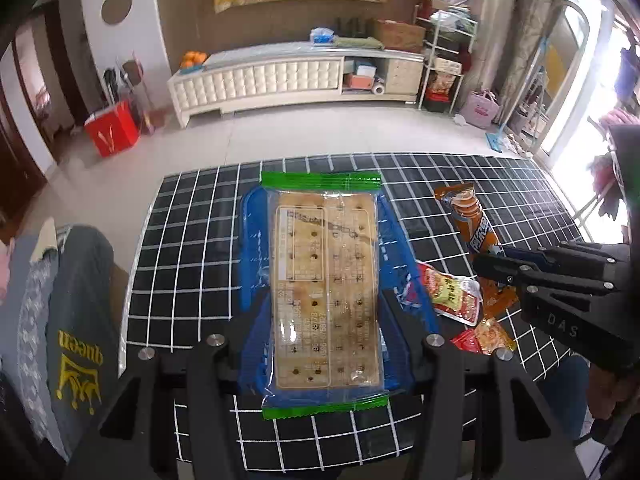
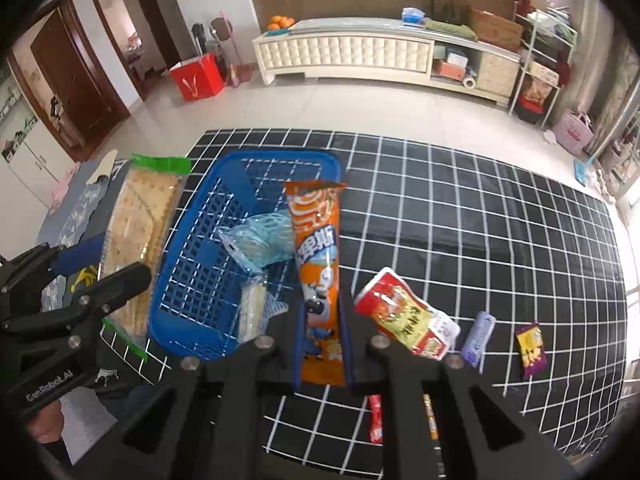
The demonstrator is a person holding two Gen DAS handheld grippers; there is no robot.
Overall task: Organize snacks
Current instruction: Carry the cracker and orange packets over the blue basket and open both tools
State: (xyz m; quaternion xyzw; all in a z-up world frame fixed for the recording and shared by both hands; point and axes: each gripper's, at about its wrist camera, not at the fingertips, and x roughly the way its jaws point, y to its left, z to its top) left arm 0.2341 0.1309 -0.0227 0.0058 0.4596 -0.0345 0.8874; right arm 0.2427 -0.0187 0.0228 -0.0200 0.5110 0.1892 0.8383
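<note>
My left gripper (image 1: 326,320) is shut on a clear cracker pack with green ends (image 1: 326,288), held flat; the blue basket (image 1: 404,248) shows beneath it. In the right wrist view that cracker pack (image 2: 138,224) and left gripper (image 2: 116,262) sit by the left side of the blue basket (image 2: 200,280). My right gripper (image 2: 322,320) is shut on a long orange snack pack (image 2: 318,248) just right of the basket. A light blue packet (image 2: 264,236) and a clear wafer packet (image 2: 252,312) lie inside the basket. The right gripper (image 1: 492,260) also shows at the right of the left wrist view.
On the black grid-patterned tablecloth (image 2: 480,220) lie a red and yellow pouch (image 2: 404,316), a lilac packet (image 2: 478,338), a purple and yellow packet (image 2: 530,350) and two thin sticks (image 2: 375,420) near the front edge. A person's grey clothing (image 1: 76,320) is at the table's left.
</note>
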